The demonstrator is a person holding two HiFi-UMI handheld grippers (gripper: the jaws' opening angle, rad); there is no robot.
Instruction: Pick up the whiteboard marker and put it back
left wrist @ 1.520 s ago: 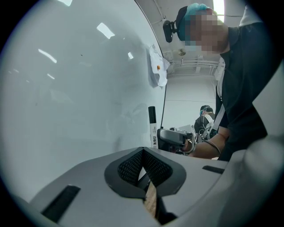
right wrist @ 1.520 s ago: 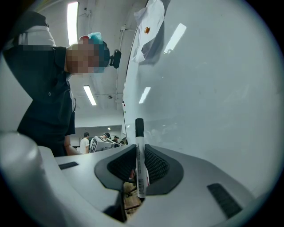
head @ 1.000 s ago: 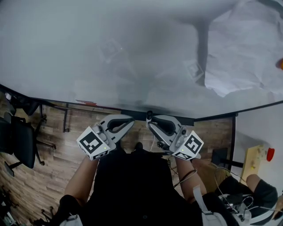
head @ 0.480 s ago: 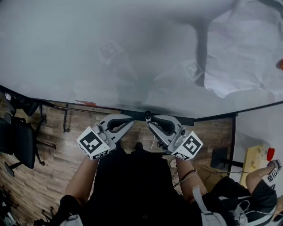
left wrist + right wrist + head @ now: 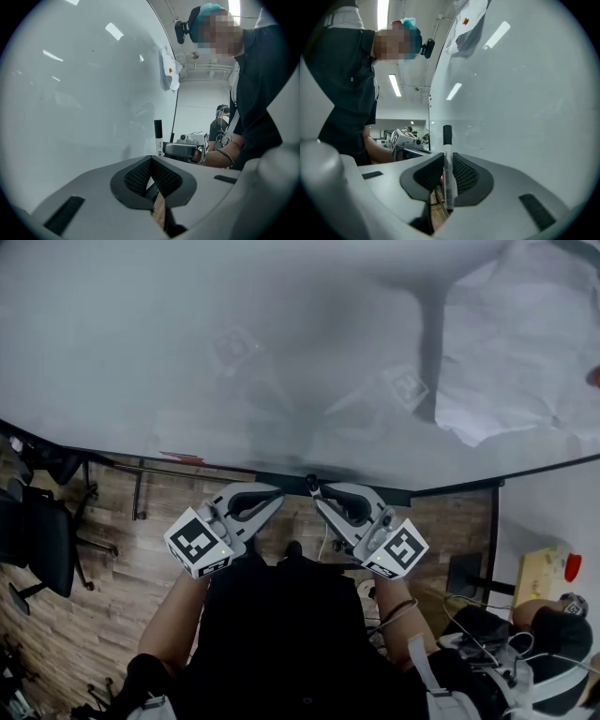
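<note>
The whiteboard marker (image 5: 448,169), white with a black cap, stands upright between the jaws of my right gripper (image 5: 446,159), which is shut on it. Its cap points at the whiteboard (image 5: 525,93) and is close to it. In the head view the marker's tip (image 5: 312,482) pokes past the right gripper (image 5: 319,497) at the whiteboard's (image 5: 234,352) lower edge. My left gripper (image 5: 277,495) hangs beside it on the left, jaws shut with nothing in them. From the left gripper view the marker (image 5: 158,136) and right gripper (image 5: 185,150) show beyond the left gripper (image 5: 151,163).
White paper (image 5: 525,343) is pinned at the board's upper right with an orange magnet (image 5: 594,377). A black office chair (image 5: 37,540) stands at the left on the wooden floor. Another person (image 5: 553,643) sits low at the right by a yellow object (image 5: 536,568).
Both grippers have stayed nearly still; the right one with the marker edged slightly left. The person at the lower right has shifted.
</note>
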